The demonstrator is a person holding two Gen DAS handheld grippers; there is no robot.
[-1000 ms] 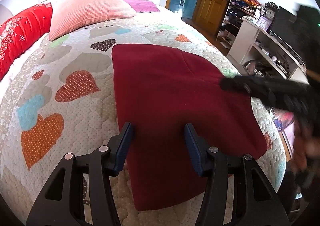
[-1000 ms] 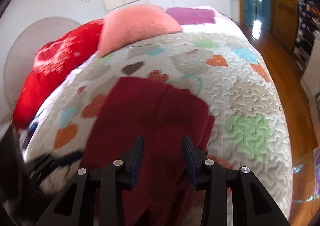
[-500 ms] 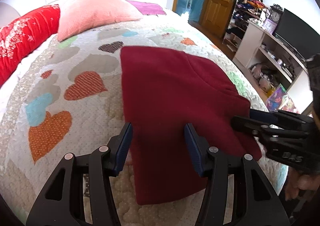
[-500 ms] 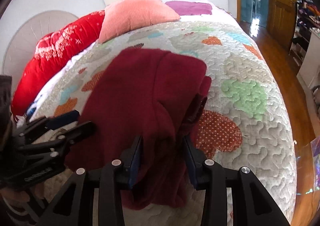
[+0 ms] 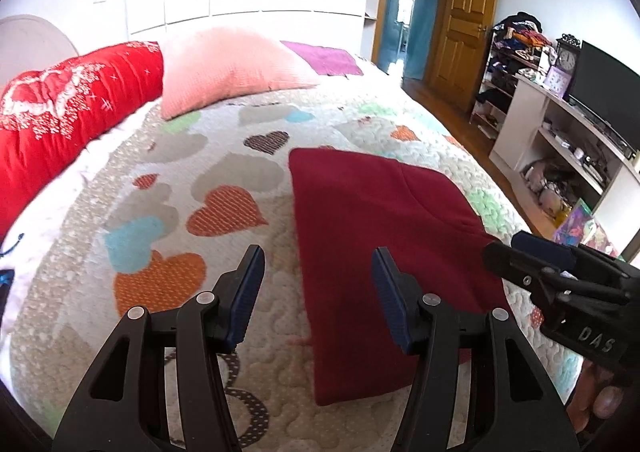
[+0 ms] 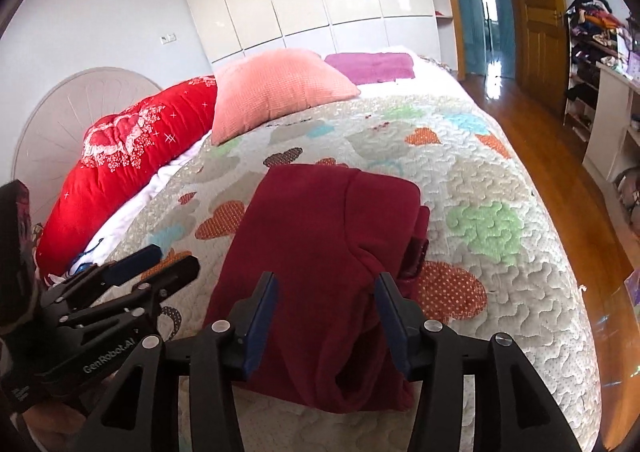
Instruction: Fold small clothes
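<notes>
Maroon fleece garment (image 5: 380, 228), folded into a rough rectangle, lies flat on the heart-patterned quilt (image 5: 224, 180) near the foot edge of the bed; in the right wrist view its right side shows stacked layers and a rolled hem at the near corner (image 6: 352, 384). Left gripper (image 5: 318, 292) hovers above the quilt with its jaws apart; the right finger (image 5: 390, 304) overlaps the garment's left edge in the picture, the left finger (image 5: 246, 296) is over bare quilt, and no cloth is pinched between the pads. Its jaws have just been opening slightly, with nothing between them. Right gripper (image 6: 326, 320) is poised over the garment's near end, jaws apart and having just been opening; the cloth lies below and between the blue-padded fingers (image 6: 260, 320), which do not press on it. Each gripper appears in the other's view: the right one at the garment's right edge (image 5: 532, 264), the left one at lower left over the quilt (image 6: 156, 264). Beyond the garment lie a pink pillow (image 5: 232, 68), a red bolster (image 5: 68, 108) and a purple cloth (image 5: 324, 58). A white shelf unit (image 5: 568, 148) with a television (image 5: 608, 104) stands at right, beside a wooden door (image 5: 468, 20).
</notes>
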